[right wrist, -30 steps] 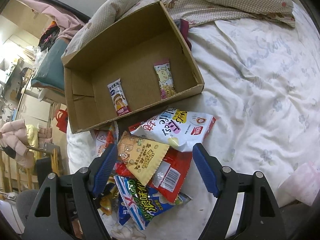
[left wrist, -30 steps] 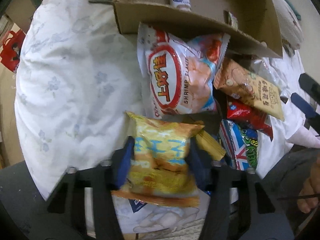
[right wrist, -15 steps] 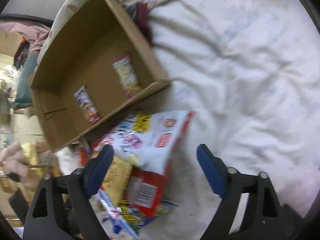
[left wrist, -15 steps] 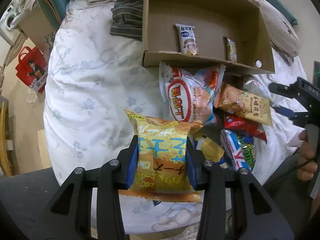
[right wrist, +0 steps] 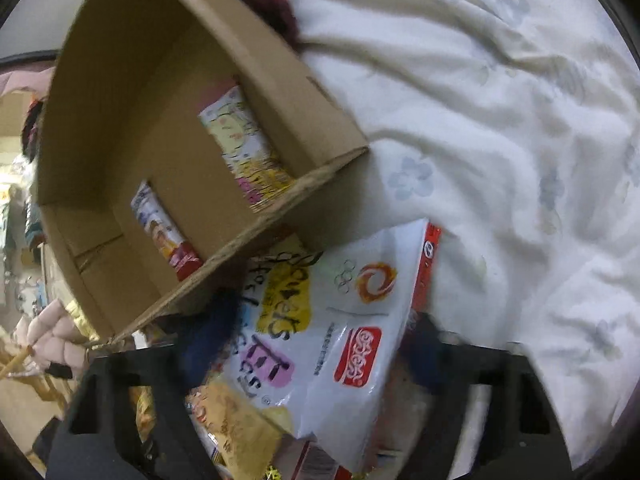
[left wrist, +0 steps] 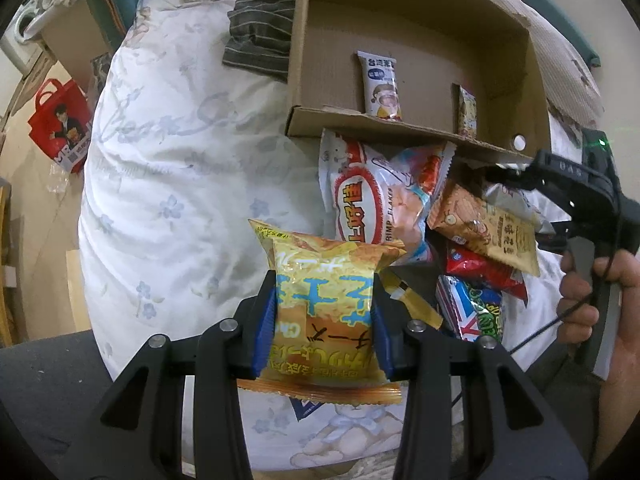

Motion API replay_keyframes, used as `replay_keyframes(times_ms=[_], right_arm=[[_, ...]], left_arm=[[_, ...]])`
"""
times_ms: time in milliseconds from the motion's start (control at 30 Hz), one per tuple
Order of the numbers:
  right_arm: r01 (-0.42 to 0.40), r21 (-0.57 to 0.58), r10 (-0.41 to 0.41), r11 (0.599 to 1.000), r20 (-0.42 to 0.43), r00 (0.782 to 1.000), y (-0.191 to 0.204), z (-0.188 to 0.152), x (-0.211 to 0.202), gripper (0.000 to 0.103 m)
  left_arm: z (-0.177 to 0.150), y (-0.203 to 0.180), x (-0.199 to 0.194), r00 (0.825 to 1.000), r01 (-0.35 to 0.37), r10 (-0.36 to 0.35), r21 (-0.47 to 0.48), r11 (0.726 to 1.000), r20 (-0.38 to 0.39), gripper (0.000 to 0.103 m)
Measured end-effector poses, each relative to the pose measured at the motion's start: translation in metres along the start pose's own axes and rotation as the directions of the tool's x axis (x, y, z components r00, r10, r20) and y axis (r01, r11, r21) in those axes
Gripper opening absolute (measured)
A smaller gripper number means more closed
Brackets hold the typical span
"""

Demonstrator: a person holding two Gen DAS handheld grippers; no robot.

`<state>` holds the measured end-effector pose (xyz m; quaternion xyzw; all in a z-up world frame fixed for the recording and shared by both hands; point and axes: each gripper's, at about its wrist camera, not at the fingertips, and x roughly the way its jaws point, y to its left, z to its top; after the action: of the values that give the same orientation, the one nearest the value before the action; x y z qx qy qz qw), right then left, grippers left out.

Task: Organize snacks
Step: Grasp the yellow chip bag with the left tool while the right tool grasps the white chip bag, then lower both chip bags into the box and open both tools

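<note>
Under everything you have a bed with a white floral duvet [left wrist: 168, 184]. A striped grey garment [left wrist: 260, 40] lies on it. On the floor to your left stands a red tote bag [left wrist: 60, 120]. A dark red cloth [right wrist: 268, 8] lies on the duvet too.

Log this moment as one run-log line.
left gripper: shut on yellow snack bag | right gripper: closing around white snack bag | box: two small packets inside

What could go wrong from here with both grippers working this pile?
The left gripper pinches the puffy yellow bag; squeezing harder could crush it. The right gripper, jaws closing around the white bag, might snag the packets beneath. The box edge overhangs the pile and may catch bags lifted past it.
</note>
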<state>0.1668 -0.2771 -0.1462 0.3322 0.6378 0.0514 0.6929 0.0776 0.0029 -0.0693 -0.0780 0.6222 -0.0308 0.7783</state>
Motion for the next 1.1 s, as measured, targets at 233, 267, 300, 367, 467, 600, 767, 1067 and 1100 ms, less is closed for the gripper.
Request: replay_keyframes(times_ms=[233,267,300,367,467,600,767,1067,1100], right_arm=[[-0.028,-0.011,0.029,1.000,0.073,0.997,-0.009,-0.014,-0.037,0.042],[-0.030,-0.012,0.031,0.999,0.086,0.996,-0.010,-0.018,-0.044,0.042],[-0.046,-0.009,0.047,0.999,0.091,0.995,-0.011,-0.022,-0.050,0.042],[-0.046,-0.006,0.047,0.999,0.095,0.994,-0.012,-0.028,-0.057,0.042],[-0.035,-0.038,0.039,0.999,0.105,0.994,-0.011,-0.041,-0.075,0.042],[-0.010,-0.130,0.029,0.991,0.148,0.989,0.008,-0.053,-0.093,0.042],[-0.016,-0.251,0.071,0.968,0.215,0.974,0.035,-0.060,-0.115,0.042],[-0.024,-0.389,0.130,0.921,0.248,0.960,0.087,-0.030,-0.119,0.042],[-0.026,-0.396,0.135,0.918,0.249,0.959,0.091,-0.026,-0.118,0.042]], left_arm=[[0.000,-0.001,-0.002,1.000,0.013,-0.013,0.000,1.000,0.012,0.037],[0.000,-0.001,-0.003,1.000,0.014,-0.014,0.001,1.000,0.014,0.037],[-0.001,-0.001,-0.003,1.000,0.012,-0.012,0.000,1.000,0.017,0.037],[-0.001,0.000,-0.005,1.000,-0.002,0.002,0.002,1.000,0.030,0.037],[0.000,0.000,-0.011,0.997,-0.030,0.030,0.005,1.000,0.065,0.037],[0.003,0.004,-0.024,0.992,-0.049,0.050,-0.010,0.999,0.118,0.037],[0.016,0.002,-0.042,0.981,-0.059,0.062,-0.022,0.998,0.186,0.037],[0.063,-0.018,-0.064,0.961,-0.105,0.092,0.037,0.994,0.259,0.037],[0.070,-0.023,-0.065,0.960,-0.104,0.089,0.044,0.994,0.267,0.037]])
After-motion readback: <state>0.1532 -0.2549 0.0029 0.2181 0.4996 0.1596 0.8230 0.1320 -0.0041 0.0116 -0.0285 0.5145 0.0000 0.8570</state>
